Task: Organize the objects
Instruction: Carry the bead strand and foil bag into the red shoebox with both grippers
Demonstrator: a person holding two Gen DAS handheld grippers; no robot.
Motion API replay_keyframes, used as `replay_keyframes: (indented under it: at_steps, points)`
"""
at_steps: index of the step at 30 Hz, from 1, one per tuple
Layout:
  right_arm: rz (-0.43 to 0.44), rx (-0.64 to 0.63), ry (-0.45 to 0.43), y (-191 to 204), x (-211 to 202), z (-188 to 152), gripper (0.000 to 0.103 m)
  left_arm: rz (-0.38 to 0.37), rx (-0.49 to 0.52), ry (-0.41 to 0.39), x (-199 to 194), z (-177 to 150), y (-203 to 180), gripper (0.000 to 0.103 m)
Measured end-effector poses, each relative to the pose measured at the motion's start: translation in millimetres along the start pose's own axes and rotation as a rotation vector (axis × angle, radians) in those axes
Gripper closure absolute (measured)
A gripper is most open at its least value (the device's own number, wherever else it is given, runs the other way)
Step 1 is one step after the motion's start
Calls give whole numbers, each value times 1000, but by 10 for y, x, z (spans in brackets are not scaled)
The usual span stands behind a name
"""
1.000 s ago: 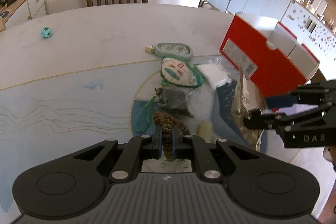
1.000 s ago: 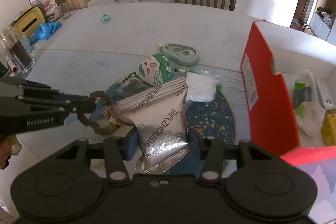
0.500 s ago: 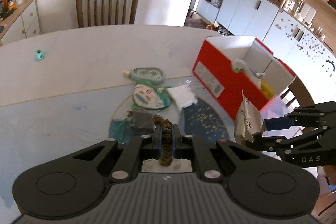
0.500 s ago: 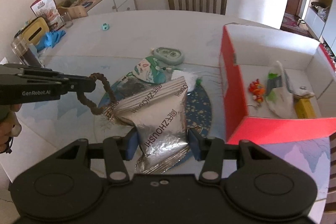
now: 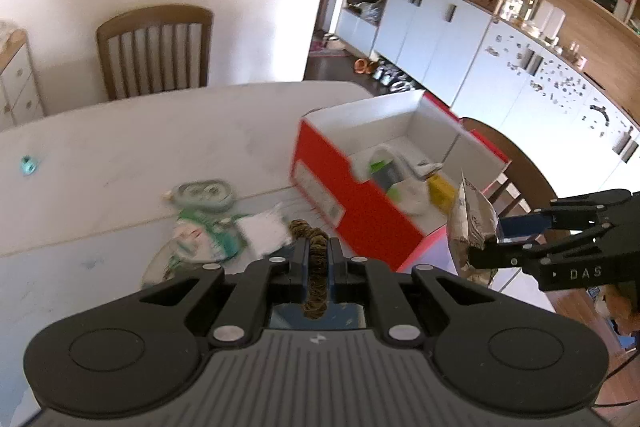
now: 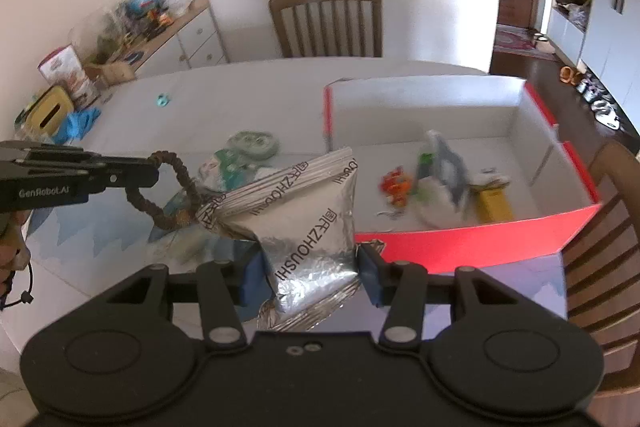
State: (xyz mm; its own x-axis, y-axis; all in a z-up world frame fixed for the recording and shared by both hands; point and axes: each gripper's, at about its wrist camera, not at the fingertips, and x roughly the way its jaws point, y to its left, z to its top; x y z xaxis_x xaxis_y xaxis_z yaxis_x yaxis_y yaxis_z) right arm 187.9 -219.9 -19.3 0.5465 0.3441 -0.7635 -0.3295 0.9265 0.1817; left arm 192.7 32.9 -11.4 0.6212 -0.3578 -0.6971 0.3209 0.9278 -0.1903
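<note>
My left gripper [image 5: 316,253] is shut on a brown braided bracelet [image 5: 314,267] and holds it above the table; the bracelet also shows as a loop in the right wrist view [image 6: 168,191]. My right gripper [image 6: 310,263] is shut on a silver foil pouch [image 6: 308,223], held in the air near the front wall of the red box [image 6: 460,235]; the pouch also shows in the left wrist view [image 5: 470,223]. The box [image 5: 360,203] is open, with white inner walls, and holds a white bag [image 6: 438,187], a yellow item [image 6: 492,205] and small orange pieces [image 6: 396,185].
On the table lie a green oval case [image 5: 204,193], a green and white packet [image 5: 200,235] and a white pad [image 5: 266,231]. A small teal toy [image 5: 28,165] lies far left. Wooden chairs [image 5: 154,53] stand behind the table and beside the box [image 6: 608,227].
Both grippers have risen from the pile and swung right toward the red box, carrying the bracelet and the foil pouch. The box's inside has come into view.
</note>
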Motion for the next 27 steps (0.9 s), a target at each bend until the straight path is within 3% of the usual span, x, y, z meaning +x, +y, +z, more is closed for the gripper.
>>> replay_keyframes:
  at_steps: [15, 27]
  points:
    - [-71, 31, -77, -906, -170, 344, 55, -52, 103, -19, 444, 558, -830, 95]
    - [-104, 47, -53, -1497, 263, 609, 55, -62, 93, 130, 1243, 793, -1146, 95]
